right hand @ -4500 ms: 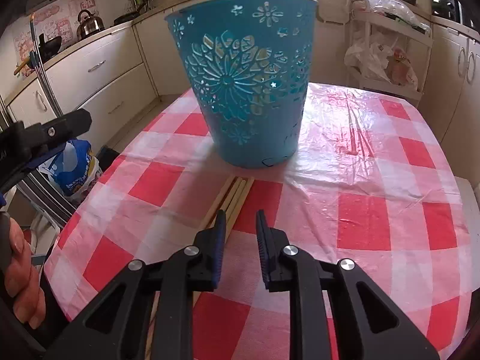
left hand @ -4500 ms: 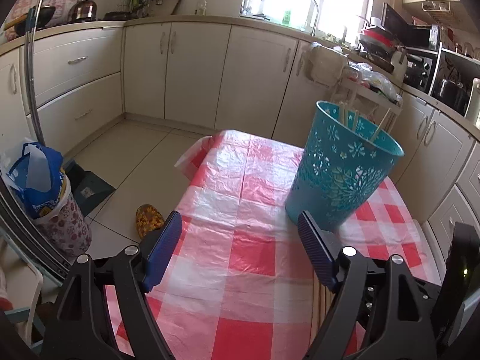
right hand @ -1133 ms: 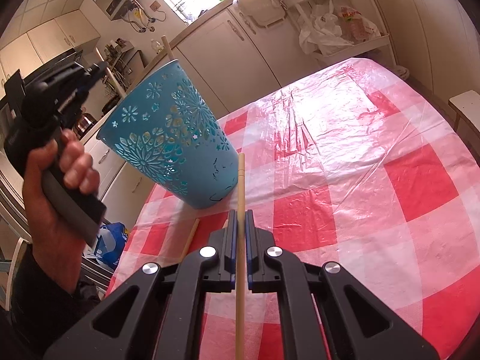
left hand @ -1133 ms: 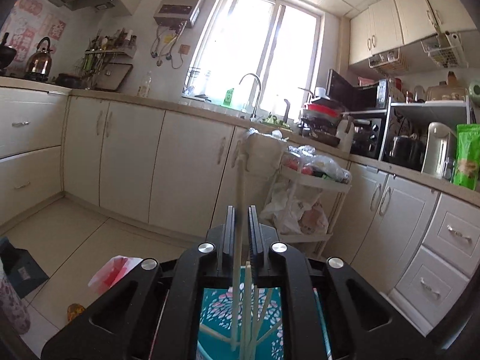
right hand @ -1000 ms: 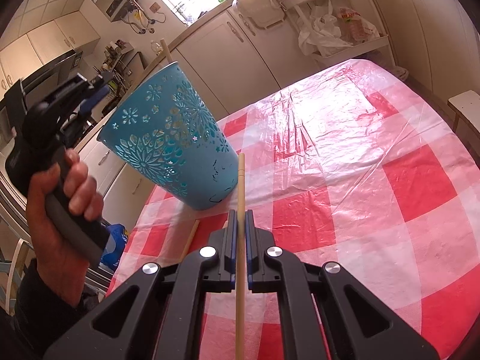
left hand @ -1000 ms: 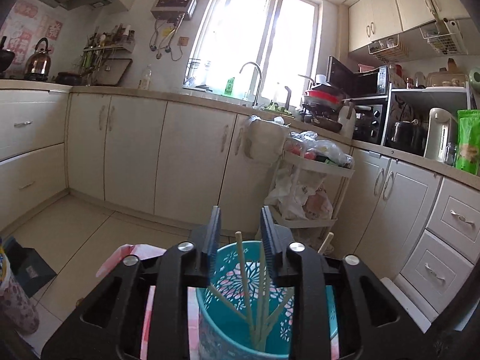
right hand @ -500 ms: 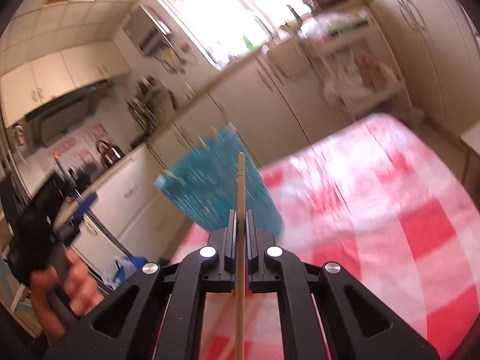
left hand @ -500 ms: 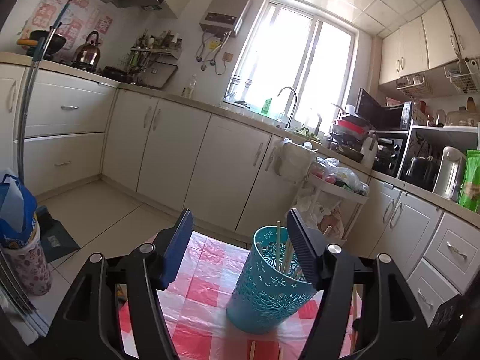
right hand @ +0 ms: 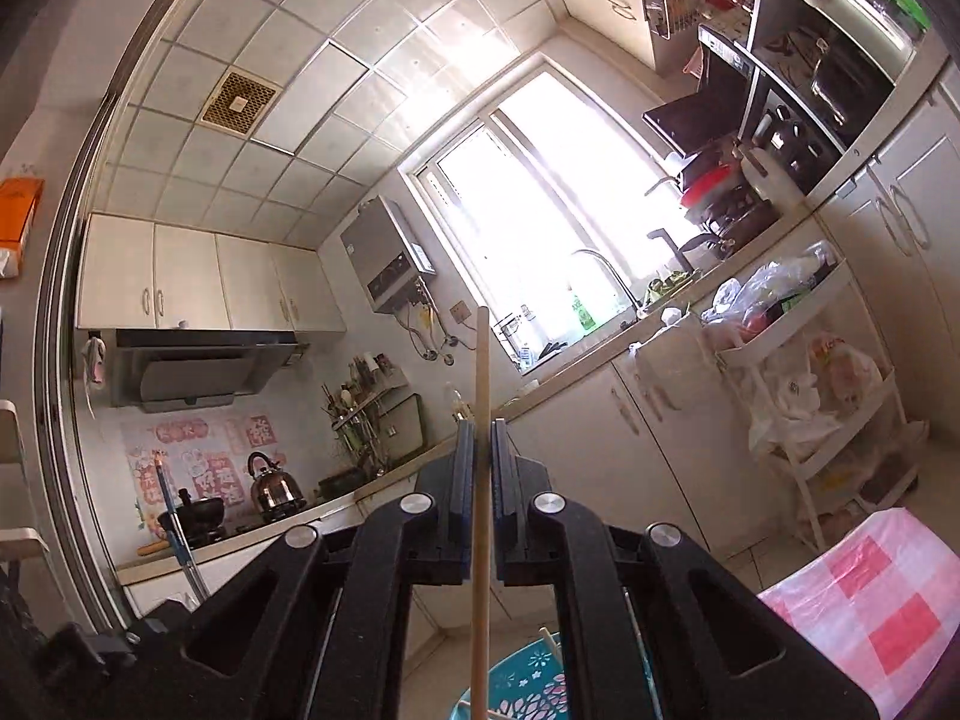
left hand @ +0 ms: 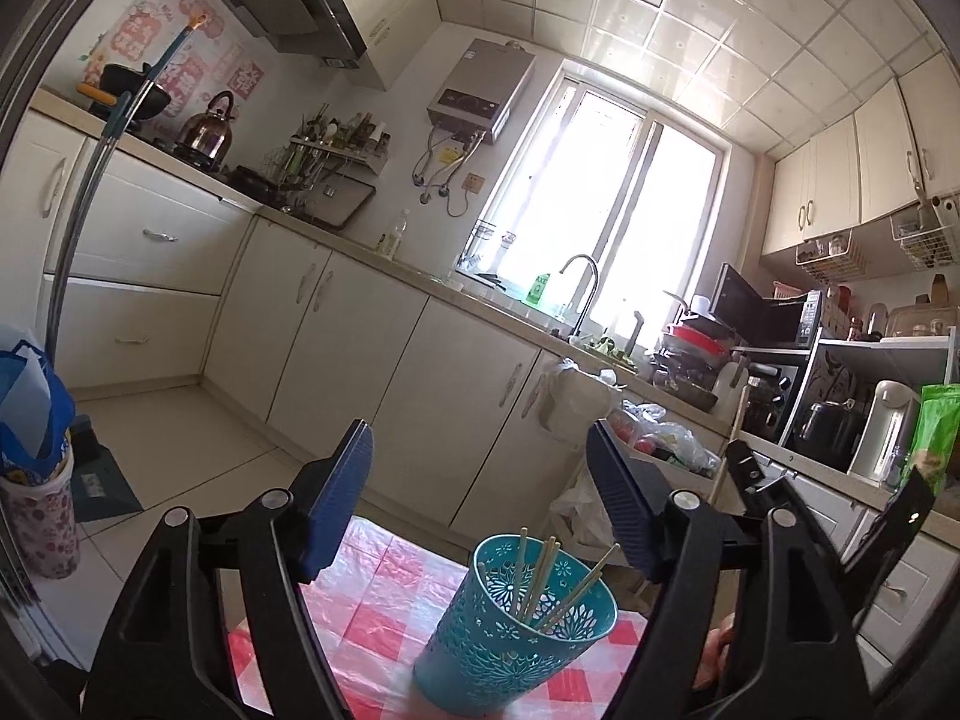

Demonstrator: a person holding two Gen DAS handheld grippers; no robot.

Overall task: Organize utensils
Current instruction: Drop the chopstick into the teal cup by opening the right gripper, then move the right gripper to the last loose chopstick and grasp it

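Observation:
A teal perforated basket [left hand: 516, 636] stands on the red-checked tablecloth [left hand: 384, 612] and holds several wooden chopsticks [left hand: 543, 576]. My left gripper [left hand: 480, 504] is open and empty, raised above and behind the basket. My right gripper [right hand: 481, 456] is shut on a single wooden chopstick [right hand: 482, 480] held upright, its lower end over the basket's rim [right hand: 528, 684] at the bottom of the right wrist view. In the left wrist view the right gripper's body [left hand: 762, 486] shows to the right of the basket with that chopstick [left hand: 729, 450] sticking up.
Cream kitchen cabinets [left hand: 336, 348] and a counter with a sink tap [left hand: 585, 294] run behind the table. A white trolley [right hand: 798, 372] with bags stands by the table's far end. A patterned bin with a blue bag [left hand: 36, 468] is on the floor at left.
My left gripper has let its chopstick drop into the basket, opened wide and pulled back. My right gripper has lifted its chopstick from the table and tilted it upright over the basket.

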